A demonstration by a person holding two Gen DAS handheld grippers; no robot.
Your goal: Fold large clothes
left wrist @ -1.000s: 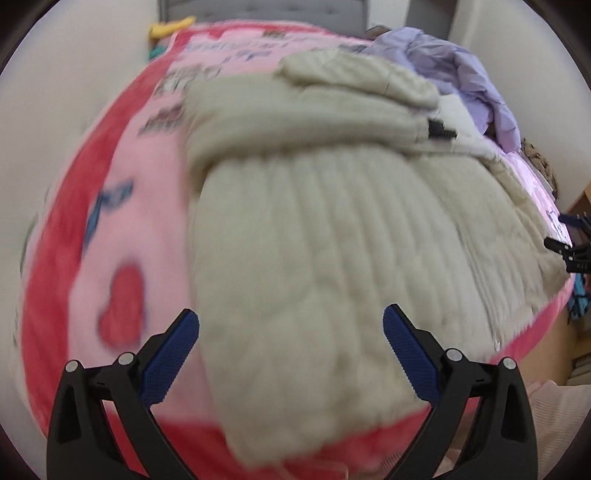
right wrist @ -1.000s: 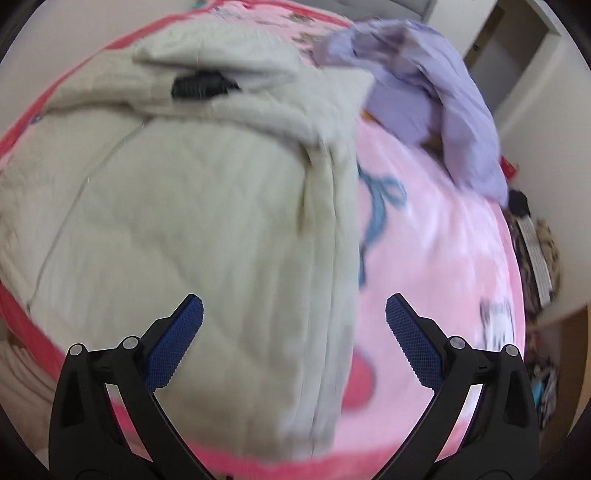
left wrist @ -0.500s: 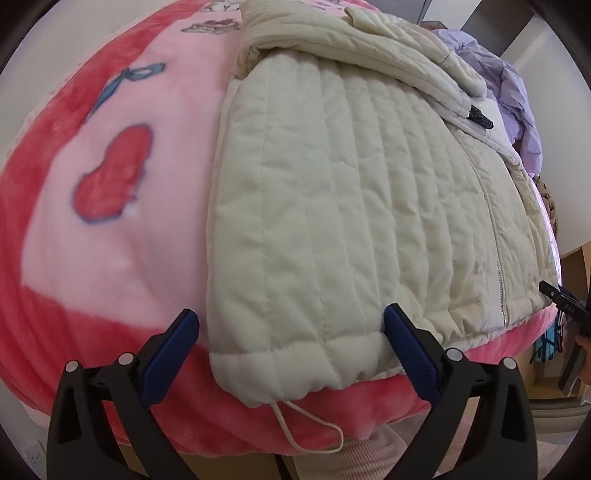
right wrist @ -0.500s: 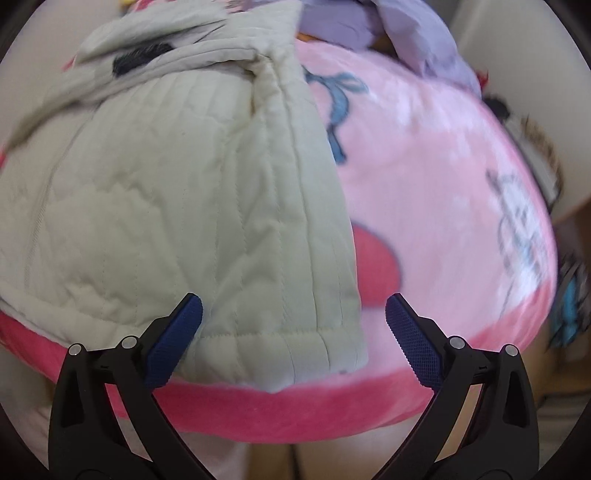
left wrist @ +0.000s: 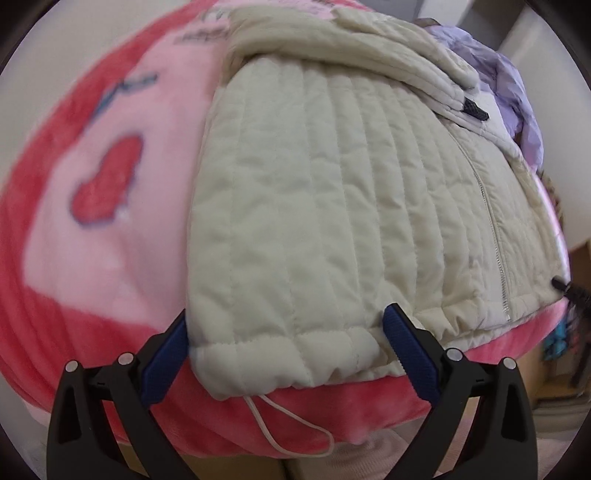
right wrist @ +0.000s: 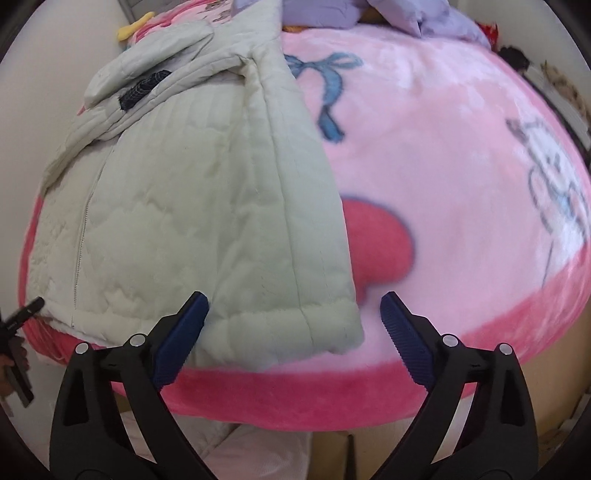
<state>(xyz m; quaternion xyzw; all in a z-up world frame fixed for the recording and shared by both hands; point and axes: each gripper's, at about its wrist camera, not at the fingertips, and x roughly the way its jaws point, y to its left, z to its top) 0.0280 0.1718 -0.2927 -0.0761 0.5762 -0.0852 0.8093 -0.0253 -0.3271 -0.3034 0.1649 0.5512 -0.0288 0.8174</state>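
Cream quilted jacket point(left wrist: 332, 206) spread on a pink blanket point(left wrist: 110, 221)

Left gripper point(left wrist: 288, 347) spreads wide astride its near-left hem corner; right gripper point(right wrist: 295, 321), also wide, frames the near-right corner. Neither pinches. A lilac garment point(right wrist: 369, 14) lies far off.

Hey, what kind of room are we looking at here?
Most likely a bedroom. A plush pink blanket printed with hearts and bows covers what looks like a bed, a cream quilted jacket lies spread on it, and a lilac garment is heaped at the far end.
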